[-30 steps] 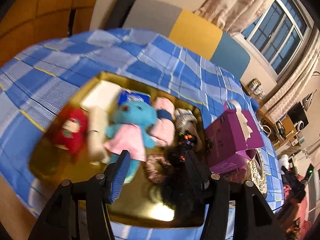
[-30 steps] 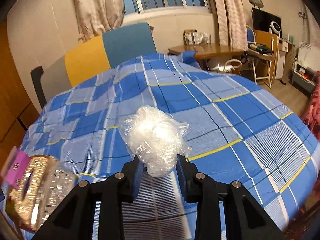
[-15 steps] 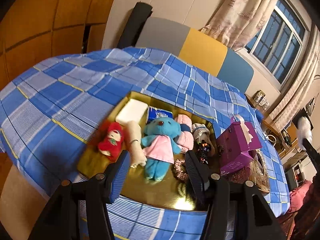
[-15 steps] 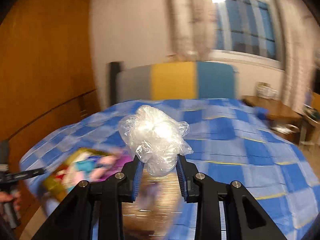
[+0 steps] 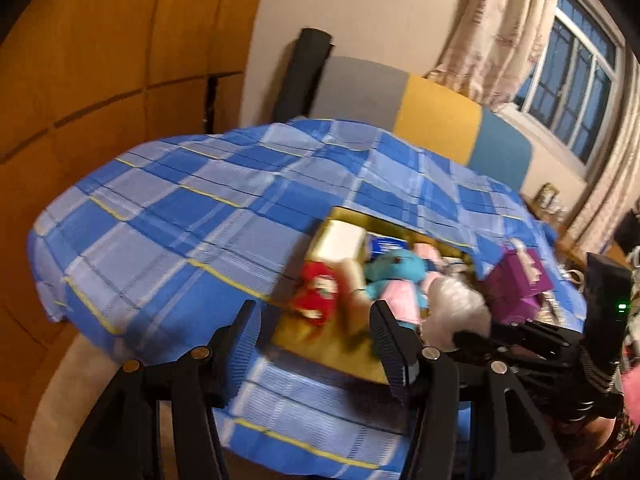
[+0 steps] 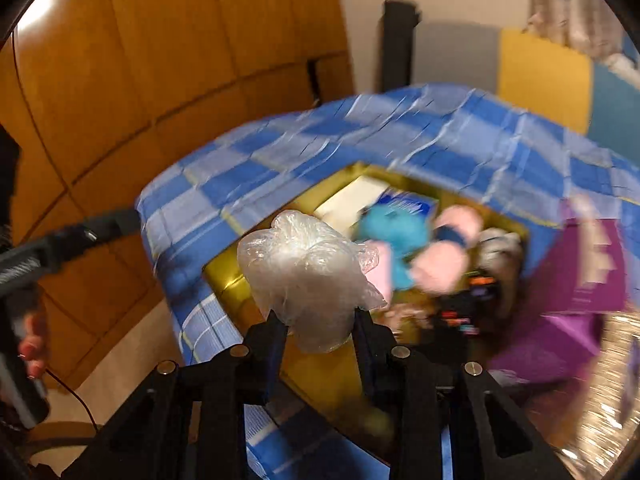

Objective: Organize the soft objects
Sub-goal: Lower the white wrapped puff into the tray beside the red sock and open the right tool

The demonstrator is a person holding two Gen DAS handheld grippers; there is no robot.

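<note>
My right gripper (image 6: 318, 322) is shut on a crumpled clear plastic bag (image 6: 306, 268) and holds it above the near left part of a gold tray (image 6: 230, 282). The tray holds a blue plush toy (image 6: 394, 228), pink soft items (image 6: 440, 266), a white pad (image 6: 352, 200) and a blue packet (image 6: 408, 202). In the left wrist view the tray (image 5: 304, 334) also shows a red plush (image 5: 318, 292), and the bag (image 5: 456, 312) hangs over it in the right gripper (image 5: 472, 336). My left gripper (image 5: 316, 332) is open and empty, back from the tray's near edge.
The tray lies on a table with a blue checked cloth (image 5: 192, 216). A purple box (image 5: 520, 284) stands right of the tray, beside a glittery gold object (image 6: 616, 380). A wooden wall (image 5: 100, 60) is to the left, a multicoloured chair back (image 5: 424, 120) behind the table.
My right gripper has swung left with the bag, from open tablecloth to above the tray. My left gripper has pulled back and left, away from the tray, still open.
</note>
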